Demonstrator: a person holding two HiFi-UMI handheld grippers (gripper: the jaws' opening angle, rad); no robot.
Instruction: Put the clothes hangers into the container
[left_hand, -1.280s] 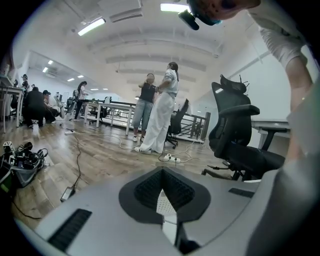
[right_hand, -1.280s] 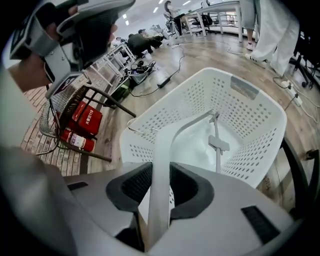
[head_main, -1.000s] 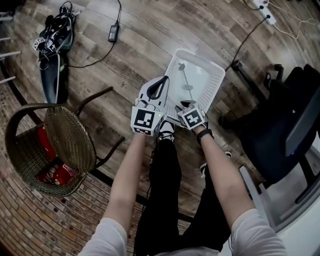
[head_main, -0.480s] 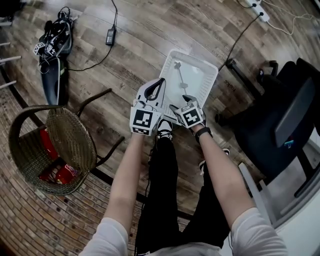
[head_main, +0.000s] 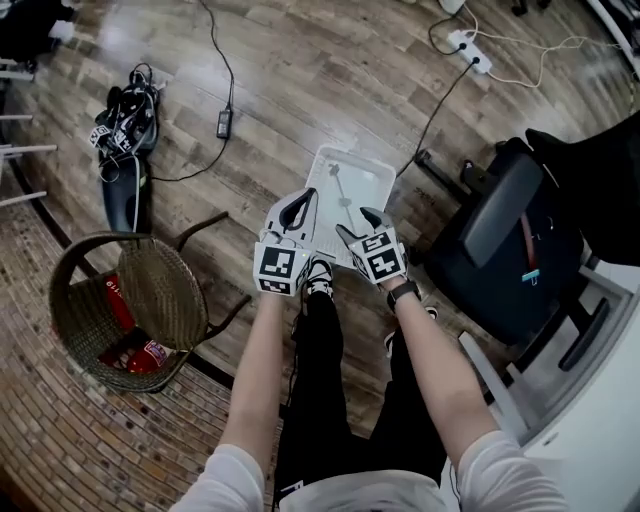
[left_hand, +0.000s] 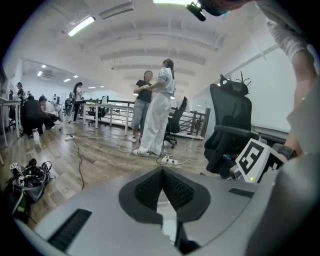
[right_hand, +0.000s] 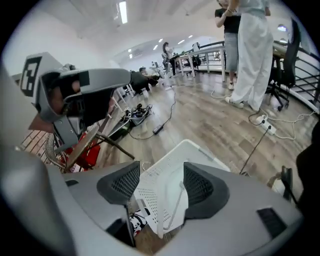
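Note:
A white perforated basket (head_main: 388, 182) stands on the wood floor in front of my feet, and it also shows in the right gripper view (right_hand: 150, 195). A pale hanger (head_main: 343, 190) lies inside it, seen between the right jaws as the hanger (right_hand: 176, 204). My left gripper (head_main: 296, 212) hovers over the basket's near left edge, shut with nothing in it (left_hand: 162, 172). My right gripper (head_main: 358, 222) hangs above the basket's near edge and is open (right_hand: 161, 175). Its jaws have just been closing a little, with nothing between them.
A wicker chair (head_main: 120, 300) with red packets stands to the left, and a black office chair (head_main: 500, 235) to the right. A bundle of cables and gear (head_main: 125, 125) and a power strip (head_main: 468, 50) lie on the floor. People stand farther off (left_hand: 155, 112).
Both grippers have risen away from the basket, which now looks smaller and farther below. The right jaws stand wider apart than a second ago. The hanger stays in the basket.

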